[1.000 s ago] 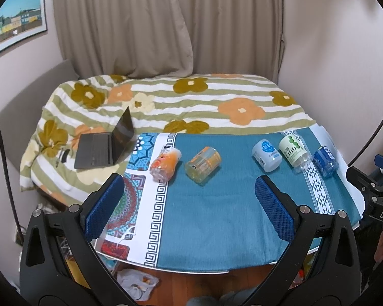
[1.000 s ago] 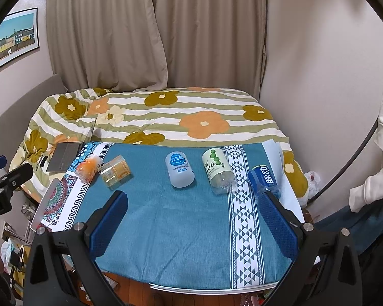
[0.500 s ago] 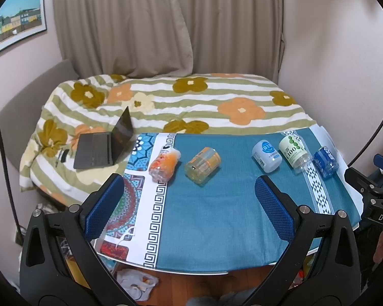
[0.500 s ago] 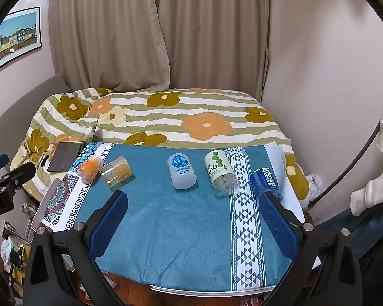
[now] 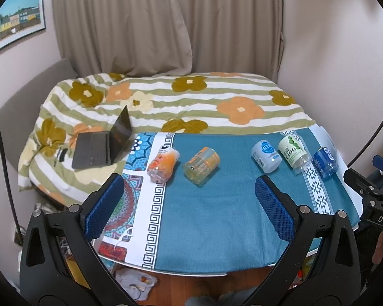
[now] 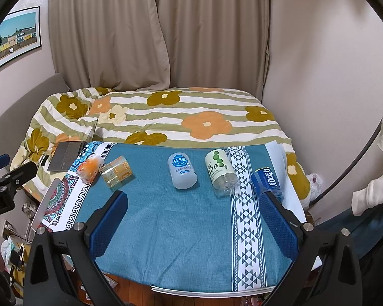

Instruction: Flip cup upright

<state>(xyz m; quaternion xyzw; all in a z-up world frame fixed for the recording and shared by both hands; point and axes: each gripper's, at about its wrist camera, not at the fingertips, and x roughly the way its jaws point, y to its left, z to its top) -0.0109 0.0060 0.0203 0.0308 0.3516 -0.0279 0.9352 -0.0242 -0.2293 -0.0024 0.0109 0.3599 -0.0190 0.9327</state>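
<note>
Little has shifted since a second ago: our right-hand camera has crept slightly nearer the table, so the row of cups sits a touch lower in its view, while the left view is almost unchanged and no cup has moved.

We hold the left gripper (image 5: 189,201) above the near left part of the table (image 5: 212,229), its blue-padded fingers (image 5: 103,206) spread wide apart with nothing between them. The right gripper (image 6: 191,219) hangs over the near right part, fingers (image 6: 280,225) likewise wide apart and empty.

Five cups lie on their sides in a row across the far half of the blue tablecloth (image 6: 178,229). From the left: an orange patterned cup (image 5: 163,164) on the white border strip, then a clear cup with an orange label (image 5: 201,165) just beside it. Well apart to the right lies a white cup with a blue label (image 6: 181,170), then a white cup with green dots (image 6: 220,172) near it, its clear end toward us. Farthest right is a dark blue cup (image 6: 265,181), partly hidden behind our right finger in the right view. None stands upright, and neither gripper touches any of them.

Beyond the table a flowered striped blanket (image 5: 191,102) covers a bed, with an open laptop (image 5: 104,145) resting on its left side. Beige curtains (image 6: 153,30) hang at the far wall, and a framed picture (image 5: 15,17) is on the left wall.
</note>
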